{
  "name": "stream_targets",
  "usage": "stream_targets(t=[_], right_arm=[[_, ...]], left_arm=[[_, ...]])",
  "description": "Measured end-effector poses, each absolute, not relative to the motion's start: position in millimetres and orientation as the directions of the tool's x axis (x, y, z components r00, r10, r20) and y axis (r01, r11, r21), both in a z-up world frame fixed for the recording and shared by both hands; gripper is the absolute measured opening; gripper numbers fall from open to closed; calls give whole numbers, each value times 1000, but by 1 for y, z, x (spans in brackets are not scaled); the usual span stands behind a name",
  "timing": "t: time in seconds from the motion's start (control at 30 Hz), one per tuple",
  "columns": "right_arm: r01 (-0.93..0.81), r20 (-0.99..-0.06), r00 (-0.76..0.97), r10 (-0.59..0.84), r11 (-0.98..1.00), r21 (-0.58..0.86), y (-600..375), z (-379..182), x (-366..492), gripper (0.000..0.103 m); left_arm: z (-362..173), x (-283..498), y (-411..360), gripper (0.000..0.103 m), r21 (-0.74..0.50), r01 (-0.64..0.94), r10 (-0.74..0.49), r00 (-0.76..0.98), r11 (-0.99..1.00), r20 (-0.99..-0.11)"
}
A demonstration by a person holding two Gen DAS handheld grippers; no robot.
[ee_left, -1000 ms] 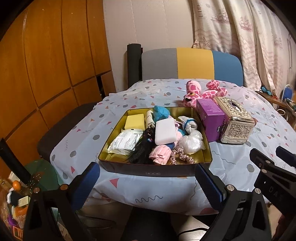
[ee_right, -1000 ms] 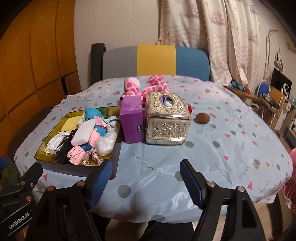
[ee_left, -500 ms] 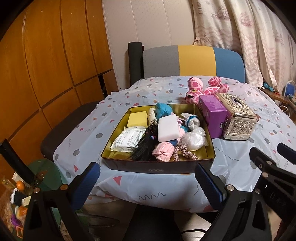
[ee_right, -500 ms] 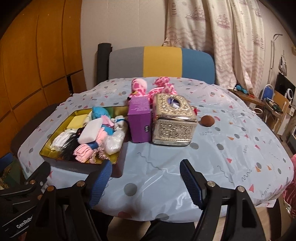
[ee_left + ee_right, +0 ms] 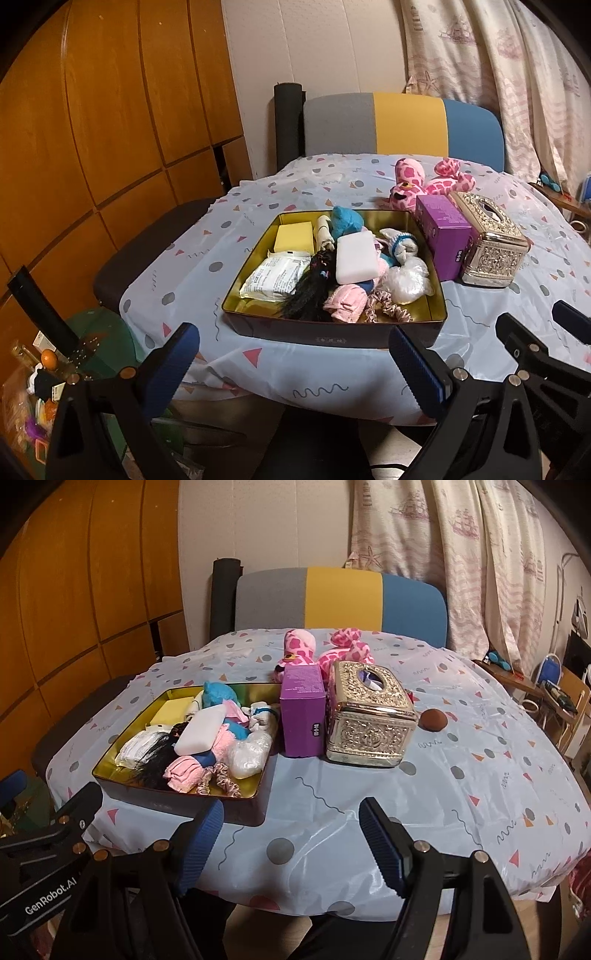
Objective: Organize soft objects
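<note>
Left wrist view
Left gripper [image 5: 293,363]: jaws spread wide, nothing between them, hanging off the near edge of the table [image 5: 258,373].
Right gripper [image 5: 546,354]: only part of its black frame shows at the right edge here.
Tin tray [image 5: 332,336]: near middle of the table, gold inside, dark outside; a small emblem on its near wall, too small to read.
Soft objects: heaped in the tray. Yellow sponge [image 5: 293,237] at far left, white sponge [image 5: 356,258] on top, teal plush [image 5: 345,220] at the far side, black doll hair [image 5: 308,291], pink cloth [image 5: 345,304], pink scrunchie [image 5: 388,308], clear bag [image 5: 408,280].
White packet [image 5: 275,275]: left side of the tray, printed text too fine to read.
Purple box [image 5: 443,232]: just right of the tray, small white print on its near face, unreadable.
Silver tissue box [image 5: 487,242]: touching the purple box's right side.
Pink spotted plush [image 5: 424,181]: on the table, beyond both boxes.
Only here: floor clutter at lower left.

Right wrist view
Right gripper [image 5: 291,843]: jaws well apart, empty, above the tablecloth at the near edge.
Left gripper [image 5: 48,849]: its frame at lower left reads "GenRobot.AI".
Only here: a brown round object [image 5: 435,720] on the cloth right of the tissue box.
</note>
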State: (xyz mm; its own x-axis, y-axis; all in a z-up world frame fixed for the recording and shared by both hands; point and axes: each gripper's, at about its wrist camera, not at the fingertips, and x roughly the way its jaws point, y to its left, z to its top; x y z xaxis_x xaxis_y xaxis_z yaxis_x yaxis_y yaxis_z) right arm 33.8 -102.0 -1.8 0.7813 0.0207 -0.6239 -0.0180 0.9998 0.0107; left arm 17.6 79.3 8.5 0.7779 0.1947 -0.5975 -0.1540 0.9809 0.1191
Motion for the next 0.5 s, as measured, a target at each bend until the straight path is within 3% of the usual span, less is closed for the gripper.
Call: stream_targets(t=[0.5], right_arm=[[-19, -627, 779, 21, 1000, 10, -102, -2, 33, 77]], left_arm=[[9, 18, 80, 103, 111, -157, 192, 771, 981, -608]])
